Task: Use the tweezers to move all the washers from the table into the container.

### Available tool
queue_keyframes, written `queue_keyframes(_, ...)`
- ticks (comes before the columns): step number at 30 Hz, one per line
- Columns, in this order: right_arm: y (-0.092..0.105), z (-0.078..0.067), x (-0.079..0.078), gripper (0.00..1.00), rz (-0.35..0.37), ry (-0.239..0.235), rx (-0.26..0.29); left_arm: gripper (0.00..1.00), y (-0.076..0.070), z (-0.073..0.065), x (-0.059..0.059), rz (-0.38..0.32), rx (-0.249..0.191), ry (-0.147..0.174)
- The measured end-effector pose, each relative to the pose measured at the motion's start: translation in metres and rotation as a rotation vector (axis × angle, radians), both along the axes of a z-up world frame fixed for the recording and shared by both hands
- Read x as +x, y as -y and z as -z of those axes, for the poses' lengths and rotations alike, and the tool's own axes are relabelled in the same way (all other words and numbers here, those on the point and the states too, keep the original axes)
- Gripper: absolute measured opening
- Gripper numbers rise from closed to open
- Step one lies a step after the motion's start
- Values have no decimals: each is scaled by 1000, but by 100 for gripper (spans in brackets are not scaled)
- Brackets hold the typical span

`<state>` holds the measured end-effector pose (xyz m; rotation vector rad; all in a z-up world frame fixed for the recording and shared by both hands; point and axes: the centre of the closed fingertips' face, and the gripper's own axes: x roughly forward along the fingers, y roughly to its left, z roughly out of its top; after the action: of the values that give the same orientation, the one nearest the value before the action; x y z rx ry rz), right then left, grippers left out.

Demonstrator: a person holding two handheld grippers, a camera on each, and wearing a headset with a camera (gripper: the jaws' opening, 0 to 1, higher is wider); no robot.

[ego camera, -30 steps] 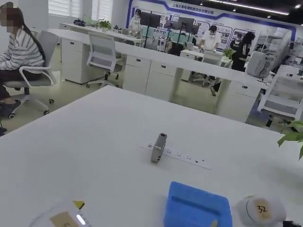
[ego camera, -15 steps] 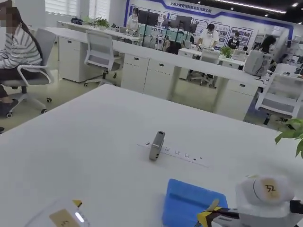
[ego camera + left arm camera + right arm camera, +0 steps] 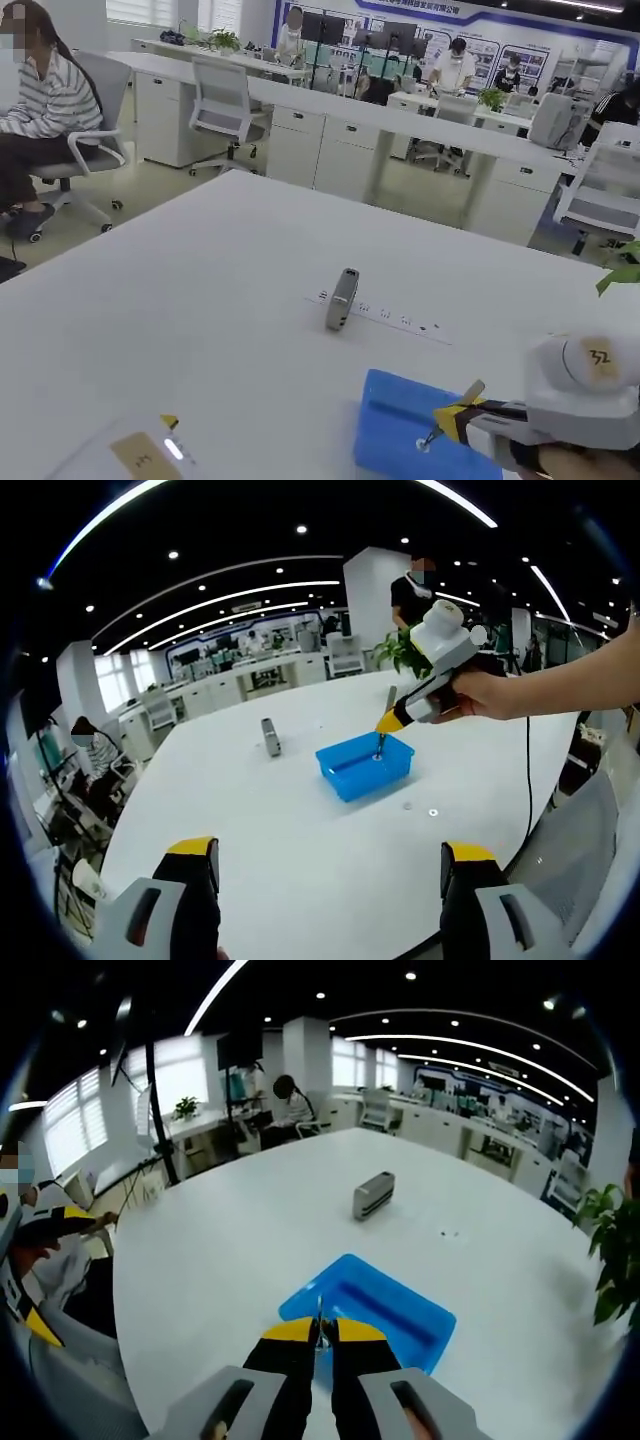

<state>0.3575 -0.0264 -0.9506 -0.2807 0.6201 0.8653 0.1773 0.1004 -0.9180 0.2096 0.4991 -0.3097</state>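
Note:
A blue tray-like container (image 3: 400, 430) lies on the white table near its front edge. My right gripper (image 3: 455, 420) hangs over it, shut on thin metal tweezers (image 3: 434, 436) that point down into it. A small washer (image 3: 424, 444) sits at their tip. In the right gripper view the jaws (image 3: 320, 1332) are pressed together on the tweezers (image 3: 319, 1310) above the container (image 3: 380, 1305). The left gripper view shows my left gripper (image 3: 330, 850) open and empty, far back from the container (image 3: 365, 765), with the right gripper (image 3: 392, 720) above it. Two washers (image 3: 432, 812) lie on the table beside the container.
A small grey box (image 3: 341, 298) stands on a flush socket strip (image 3: 400, 322) beyond the container. A potted plant (image 3: 625, 275) leans in at the right edge. Desks, chairs and several people fill the office behind; one person (image 3: 45, 110) sits at far left.
My right gripper has come up from the bottom right and moved left over the container with the tweezers. The head camera has shifted slightly.

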Motion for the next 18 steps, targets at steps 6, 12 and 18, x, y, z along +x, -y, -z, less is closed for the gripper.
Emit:
queue_keyframes(6,-2,-2,15,1,17,14,2,94,-2,3,1,-7,-1,-9)
queue_keyframes(12,-4,8,21,1,21,-5,-6,94,-3,4,3,-11,2,-16)
queue_keyframes(18,-4,29,26,1,16,-22,-48,94,-4,8,3,-17,0,-27)
